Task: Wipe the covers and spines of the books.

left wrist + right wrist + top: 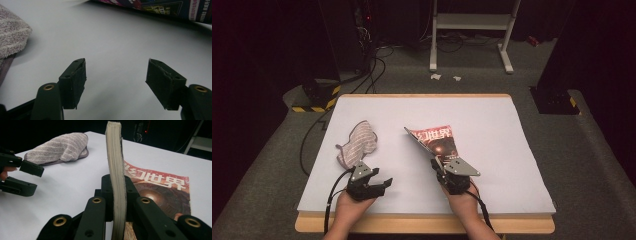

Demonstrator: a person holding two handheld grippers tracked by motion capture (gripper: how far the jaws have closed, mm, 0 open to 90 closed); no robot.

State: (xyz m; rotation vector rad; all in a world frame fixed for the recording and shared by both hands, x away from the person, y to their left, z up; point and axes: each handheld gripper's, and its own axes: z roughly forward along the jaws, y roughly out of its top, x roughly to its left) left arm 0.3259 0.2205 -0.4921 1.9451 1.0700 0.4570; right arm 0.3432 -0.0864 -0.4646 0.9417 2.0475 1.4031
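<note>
Clamping a thick sheaf of pages, the right gripper [117, 202] has the magazine [437, 142] half open near the middle of the bench [492, 115], a little toward the near edge. Its jaws are pressed together on the pages' edge, which stands upright between them in the right gripper view, while the red cover lies flat on the bench beyond. From the high view the lifted part rises as a slanted flap toward the left. The left gripper [371, 187] rests close to the near edge, left of the magazine, its jaws apart with nothing between them. A striped cloth [359, 142] lies just beyond it, toward the left edge, untouched.

The step in hand looks like turning or opening the magazine. The next move probably calls for swinging the held pages over to one side and laying them flat before releasing, with the free gripper perhaps steadying the flat part so that it does not slide.
</note>
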